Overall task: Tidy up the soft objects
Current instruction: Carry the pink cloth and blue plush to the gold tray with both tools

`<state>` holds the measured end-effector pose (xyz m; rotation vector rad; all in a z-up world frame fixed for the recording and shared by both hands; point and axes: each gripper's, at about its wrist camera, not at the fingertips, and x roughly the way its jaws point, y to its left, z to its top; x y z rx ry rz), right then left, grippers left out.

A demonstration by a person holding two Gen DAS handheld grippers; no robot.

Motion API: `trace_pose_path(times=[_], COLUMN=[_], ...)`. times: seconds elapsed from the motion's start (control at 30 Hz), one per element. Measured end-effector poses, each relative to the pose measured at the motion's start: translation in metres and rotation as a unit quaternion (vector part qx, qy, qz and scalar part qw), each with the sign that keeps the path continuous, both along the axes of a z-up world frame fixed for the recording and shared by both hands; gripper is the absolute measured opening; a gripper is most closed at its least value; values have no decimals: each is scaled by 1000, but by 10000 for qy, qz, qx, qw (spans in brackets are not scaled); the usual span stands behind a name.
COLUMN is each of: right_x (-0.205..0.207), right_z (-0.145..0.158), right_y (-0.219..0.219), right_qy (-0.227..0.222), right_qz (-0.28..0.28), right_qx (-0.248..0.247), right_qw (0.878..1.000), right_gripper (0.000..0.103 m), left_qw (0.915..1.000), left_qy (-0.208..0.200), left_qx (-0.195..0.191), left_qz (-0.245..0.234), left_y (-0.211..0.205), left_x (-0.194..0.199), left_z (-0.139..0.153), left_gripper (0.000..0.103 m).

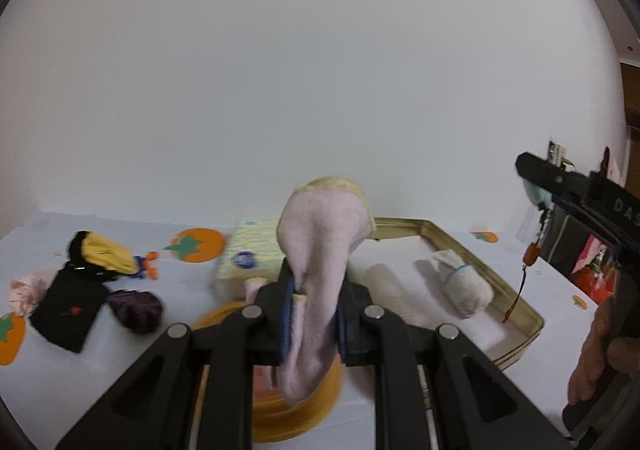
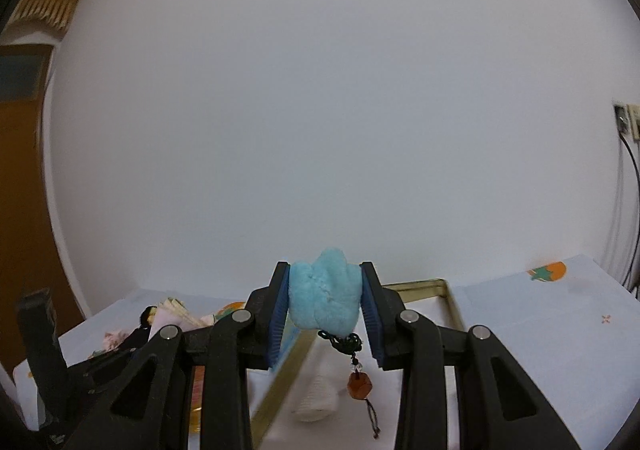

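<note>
Two soft things are in the air at once. A pale pink knitted sock with a cream cuff [image 1: 320, 250] is pinched in the left claw [image 1: 314, 310], whose blue-padded jaws are drawn fully together on the fabric; the cuff stands up above the pads and the toe hangs limp below, as cloth gripped at mid-length would. A fluffy light-blue plush charm [image 2: 323, 296] sits squeezed between the pads of the right claw [image 2: 324, 314], the jaws part-way apart because the plush fills the gap; its dark cord with a small orange-brown bead [image 2: 359, 384] dangles free underneath.

Just beyond both claws lies a shallow gold-rimmed rectangular tin [image 1: 460, 246], white inside, already holding a rolled white sock bound with a blue band [image 1: 460, 282] and another white roll [image 1: 386, 282] beside it. That reads as the collecting place, so both held pieces are probably headed there.

Below the pink sock a round yellow tin [image 1: 296, 414] rests on the white desk with orange fruit prints [image 1: 100, 378], and a yellow-patterned tissue pack [image 1: 248, 254] lies behind it. Farther left, unsorted pieces wait: a yellow-and-black sock [image 1: 100, 250], a flat black sock [image 1: 68, 314], a dark purple ball [image 1: 138, 310] and a pink scrap [image 1: 26, 290] at the edge.
</note>
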<state>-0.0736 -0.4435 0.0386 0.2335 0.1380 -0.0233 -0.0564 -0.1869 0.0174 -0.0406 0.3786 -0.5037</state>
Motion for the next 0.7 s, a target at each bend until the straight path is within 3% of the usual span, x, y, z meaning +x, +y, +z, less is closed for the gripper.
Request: trace_pose_path(times=[0.2,0.43,0.57,0.7], right_x=[0,8,8,19], right_z=[-7,-20,-23,-34], right_y=[-20,-34,-39,-53], right_qy=[275,662,866,1084], right_qz=[-109,6,87,30], right_qx=[-24,191,321,410], right_qw=[9996,9976,9957,9933], right_gripper=[37,37,37,37], left_qw=[9989,9945,9915,9895], left_qy=[-22,371,479,670], left_qx=[79,247,537,588], left_qz=[-456,-950,-1083,-1138], left_y=[-46,-98,-119,-129], left_x=[-5,-8,-9,-4], left_z=[1,-16,-22,-24], left_gripper=[15,15,15,15])
